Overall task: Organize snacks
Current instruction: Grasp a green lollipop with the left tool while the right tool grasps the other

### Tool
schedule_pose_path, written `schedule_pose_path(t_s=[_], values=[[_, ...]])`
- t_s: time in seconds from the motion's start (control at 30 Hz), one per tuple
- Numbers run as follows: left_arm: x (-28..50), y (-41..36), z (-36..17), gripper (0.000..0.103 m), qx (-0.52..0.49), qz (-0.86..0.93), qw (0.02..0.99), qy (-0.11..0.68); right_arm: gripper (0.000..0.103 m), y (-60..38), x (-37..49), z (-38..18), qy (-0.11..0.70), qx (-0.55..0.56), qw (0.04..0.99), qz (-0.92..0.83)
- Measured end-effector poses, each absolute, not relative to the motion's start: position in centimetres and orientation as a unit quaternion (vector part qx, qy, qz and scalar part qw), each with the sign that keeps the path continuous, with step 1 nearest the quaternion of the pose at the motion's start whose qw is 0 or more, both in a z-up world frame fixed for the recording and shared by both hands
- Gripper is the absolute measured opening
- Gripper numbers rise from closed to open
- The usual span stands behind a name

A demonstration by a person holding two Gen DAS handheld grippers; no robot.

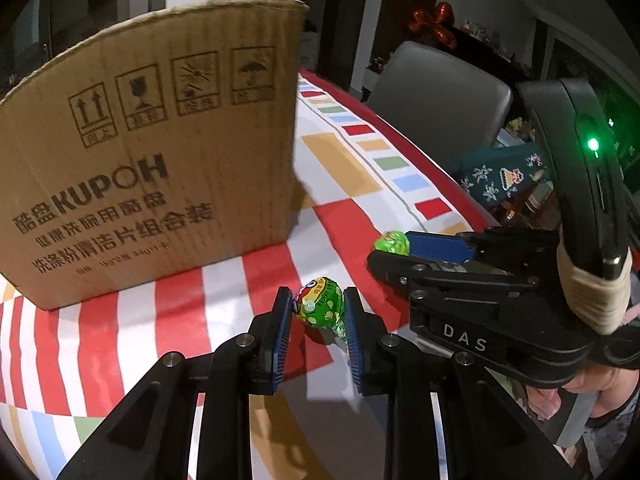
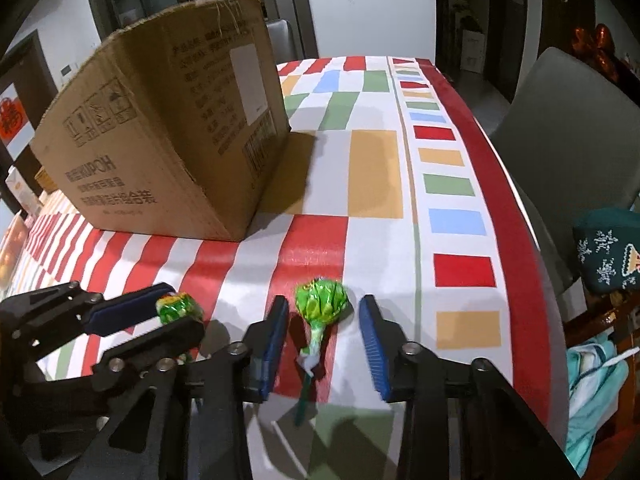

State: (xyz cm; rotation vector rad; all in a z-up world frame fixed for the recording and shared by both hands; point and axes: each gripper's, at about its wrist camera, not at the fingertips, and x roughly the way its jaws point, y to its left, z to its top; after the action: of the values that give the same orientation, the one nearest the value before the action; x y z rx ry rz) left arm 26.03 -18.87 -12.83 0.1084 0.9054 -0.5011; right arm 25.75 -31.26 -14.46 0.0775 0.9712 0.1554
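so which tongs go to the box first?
Left. Its tongs are already shut on a lollipop, box just ahead. Right tongs are open around a second lollipop on the table.

The left tongs, low at centre frame in the left wrist view, are closed on a lollipop, both blue pads touching it. The right tongs, at bottom centre of the right wrist view, are spread wide around a second lollipop, pads clear of it.
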Motion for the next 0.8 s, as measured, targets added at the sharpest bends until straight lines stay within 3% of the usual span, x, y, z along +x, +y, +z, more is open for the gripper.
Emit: schedule_pose_path(t_s=[0.1,0.8], values=[[26.2,-18.6,-12.7,0.026,0.050,-0.236,0.869,0.431,0.028,-31.1,26.1,-14.5,0.463,0.031,0.883,0.070],[22.9,-16.1,-9.4,0.026,0.033,-0.235,0.886,0.399,0.028,-29.6,22.3,-10.9,0.438,0.025,0.896,0.073]])
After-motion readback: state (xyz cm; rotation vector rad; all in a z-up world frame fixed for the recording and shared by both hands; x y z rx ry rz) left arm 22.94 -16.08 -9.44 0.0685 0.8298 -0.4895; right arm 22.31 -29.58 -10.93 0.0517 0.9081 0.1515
